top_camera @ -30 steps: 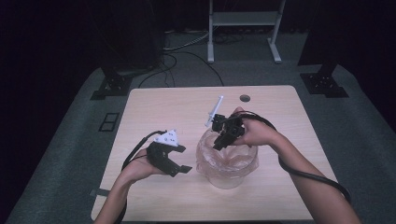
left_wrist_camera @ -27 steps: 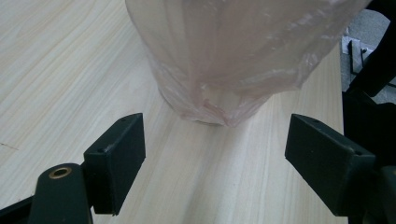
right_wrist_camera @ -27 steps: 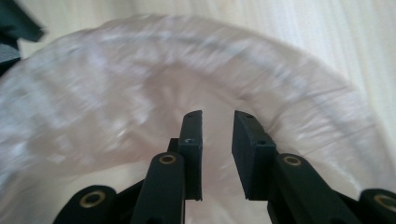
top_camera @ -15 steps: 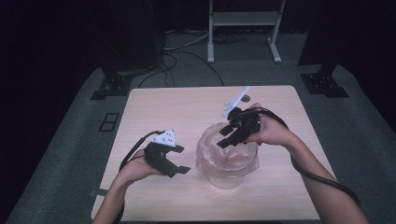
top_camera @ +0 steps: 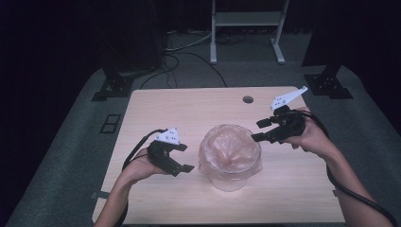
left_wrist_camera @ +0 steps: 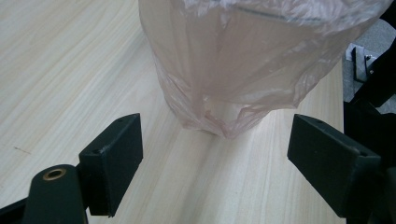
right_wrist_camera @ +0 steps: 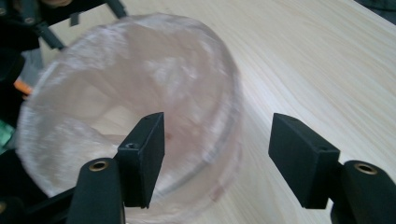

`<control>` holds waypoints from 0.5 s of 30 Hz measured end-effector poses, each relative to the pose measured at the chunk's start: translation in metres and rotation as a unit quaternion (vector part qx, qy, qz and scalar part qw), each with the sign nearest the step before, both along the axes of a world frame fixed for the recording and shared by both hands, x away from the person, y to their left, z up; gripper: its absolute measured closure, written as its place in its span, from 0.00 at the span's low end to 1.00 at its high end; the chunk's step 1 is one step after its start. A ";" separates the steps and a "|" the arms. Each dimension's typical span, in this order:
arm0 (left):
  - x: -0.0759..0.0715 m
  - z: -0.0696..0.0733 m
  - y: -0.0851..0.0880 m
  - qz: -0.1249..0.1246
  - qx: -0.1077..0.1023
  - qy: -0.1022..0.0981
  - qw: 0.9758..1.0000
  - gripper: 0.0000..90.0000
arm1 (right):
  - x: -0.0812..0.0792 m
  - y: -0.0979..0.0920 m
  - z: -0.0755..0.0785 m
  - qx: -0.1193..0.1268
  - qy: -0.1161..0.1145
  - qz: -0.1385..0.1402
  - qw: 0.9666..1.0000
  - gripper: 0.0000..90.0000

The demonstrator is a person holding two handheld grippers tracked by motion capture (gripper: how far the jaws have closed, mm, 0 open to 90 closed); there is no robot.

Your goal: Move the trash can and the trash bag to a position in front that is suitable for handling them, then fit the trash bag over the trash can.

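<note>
Bag-lined container (top_camera: 230, 158) stands near the middle of the bench (top_camera: 189, 106), toward its near edge, between the two hands. It is a clear round tub with a thin, pinkish plastic bag (left_wrist_camera: 243, 60) draped inside it and folded over the rim; the film is crinkled and glossy, and it hangs loose down the outside in soft pleats that bunch near the base.

Left hand-held gripper (top_camera: 182, 158) sits low just left of the container, its jaws apart with nothing between them, aimed at the hanging film. Right hand-held gripper (top_camera: 261, 131) hovers off the far right of the rim; its jaws have just been opening and now stand apart — empty, the rim lying beyond them in the right gripper view (right_wrist_camera: 212, 154).

Risks, as I judge them: the film is slack and only folded over the rim, so it could slide back into the tub with nothing pinning it. A pinch by the square black pads (left_wrist_camera: 114, 154) could snag or tear such thin plastic — or drag the light container across the smooth pale wood, since nothing steadies it. A sideways knock from either hand could tip it.
</note>
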State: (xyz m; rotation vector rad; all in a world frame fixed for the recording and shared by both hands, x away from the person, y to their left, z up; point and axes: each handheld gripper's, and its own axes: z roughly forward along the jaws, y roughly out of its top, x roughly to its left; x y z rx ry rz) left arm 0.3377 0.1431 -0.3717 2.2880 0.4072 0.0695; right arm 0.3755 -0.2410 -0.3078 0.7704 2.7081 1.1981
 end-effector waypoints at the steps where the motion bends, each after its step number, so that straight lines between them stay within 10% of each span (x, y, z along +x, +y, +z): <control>1: 0.000 -0.001 -0.001 -0.001 0.001 0.001 1.000 0.19 | 0.001 -0.005 -0.003 0.006 0.002 -0.009 1.000 0.39; 15: -0.001 -0.016 0.002 0.022 -0.022 0.001 1.000 0.18 | -0.021 -0.061 -0.072 0.058 0.022 -0.114 0.992 0.38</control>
